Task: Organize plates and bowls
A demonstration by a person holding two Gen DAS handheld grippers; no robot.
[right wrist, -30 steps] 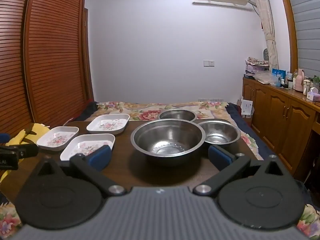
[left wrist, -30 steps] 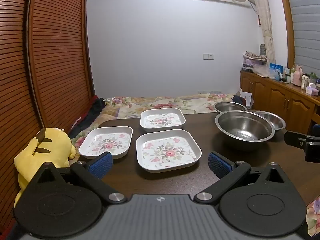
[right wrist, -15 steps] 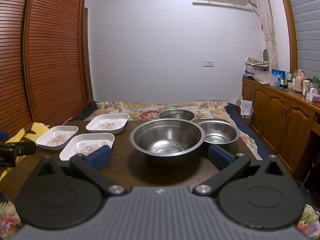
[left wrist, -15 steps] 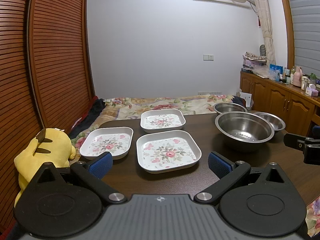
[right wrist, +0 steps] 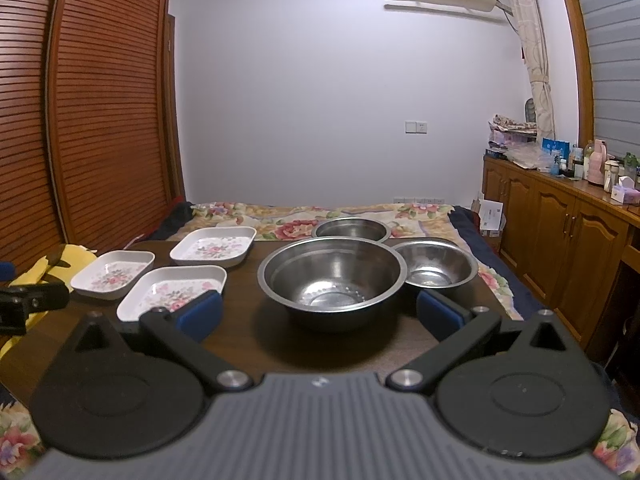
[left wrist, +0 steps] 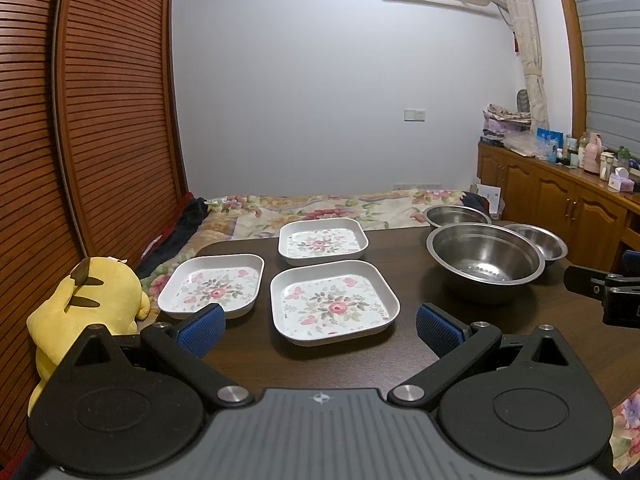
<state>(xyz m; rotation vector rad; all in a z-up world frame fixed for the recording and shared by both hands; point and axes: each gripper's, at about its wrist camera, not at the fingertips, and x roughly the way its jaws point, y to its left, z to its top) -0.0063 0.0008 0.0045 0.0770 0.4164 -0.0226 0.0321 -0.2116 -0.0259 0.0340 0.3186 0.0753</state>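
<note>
Fingers of left gripper (left wrist: 318,326) and right gripper (right wrist: 318,312) wide (nothing between) — plates (left wrist: 334,306); bowls (right wrist: 332,276) apart.

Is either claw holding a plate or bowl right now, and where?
Neither: the left claw and right claw are open and empty.

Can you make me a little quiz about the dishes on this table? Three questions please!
1. How many flowery square plates are on the table, and how many metal bowls?
2. True or false: the biggest bowl has another bowl stacked inside it.
3. Which is nearest the yellow plush toy: A) the left plate, B) the far plate, C) the small right bowl?

Key:
1. Three plates, three bowls.
2. False; all the bowls sit apart and empty.
3. A.

Bonus: the left gripper and right gripper are both open, holding nothing.
</note>
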